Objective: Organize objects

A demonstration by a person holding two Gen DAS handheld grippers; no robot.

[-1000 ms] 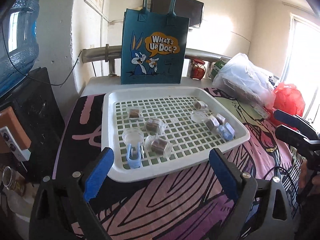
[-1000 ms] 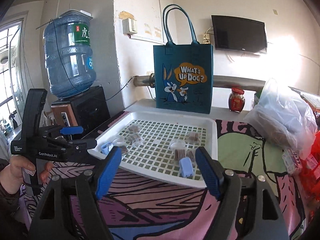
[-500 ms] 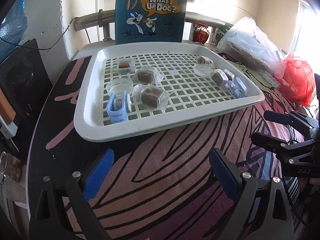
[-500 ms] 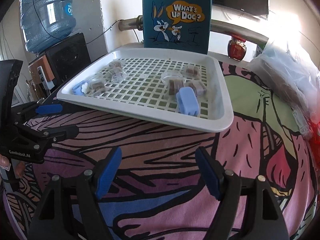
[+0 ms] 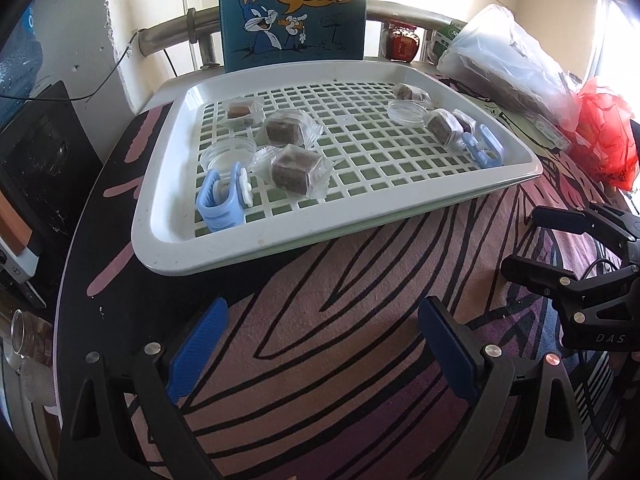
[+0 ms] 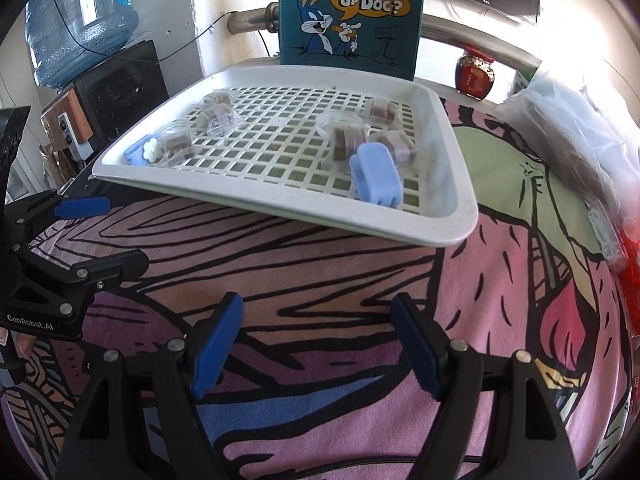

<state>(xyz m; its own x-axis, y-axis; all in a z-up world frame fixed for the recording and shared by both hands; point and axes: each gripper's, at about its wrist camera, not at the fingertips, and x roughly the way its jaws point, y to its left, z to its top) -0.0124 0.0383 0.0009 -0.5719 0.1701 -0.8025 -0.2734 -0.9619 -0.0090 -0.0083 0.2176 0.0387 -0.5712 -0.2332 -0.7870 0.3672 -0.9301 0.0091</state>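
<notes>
A white slotted tray point(image 5: 280, 240) point(image 6: 452, 216) lies on the patterned tablecloth. It holds several wrapped brown cubes point(image 5: 298, 168) point(image 6: 348, 142), two clear round lids point(image 5: 228, 152) point(image 5: 406, 112) and two light blue clips point(image 5: 220, 198) point(image 6: 376, 178). My left gripper point(image 5: 322, 350) is open and empty, low over the cloth in front of the tray; it also shows in the right wrist view point(image 6: 104, 232). My right gripper point(image 6: 316, 346) is open and empty, in front of the tray's right corner; it shows in the left wrist view point(image 5: 532, 240).
A blue "What's Up Doc?" tote bag point(image 5: 292, 12) stands behind the tray. A red jar point(image 6: 474, 74), a clear plastic bag point(image 5: 508, 56) and a red bag point(image 5: 608, 136) lie at the right. A water bottle point(image 6: 80, 20) on a black dispenser stands at the left.
Both grippers have dropped lower and tilted down toward the tablecloth in front of the tray. Both stay open and empty. The tray's contents have not moved.
</notes>
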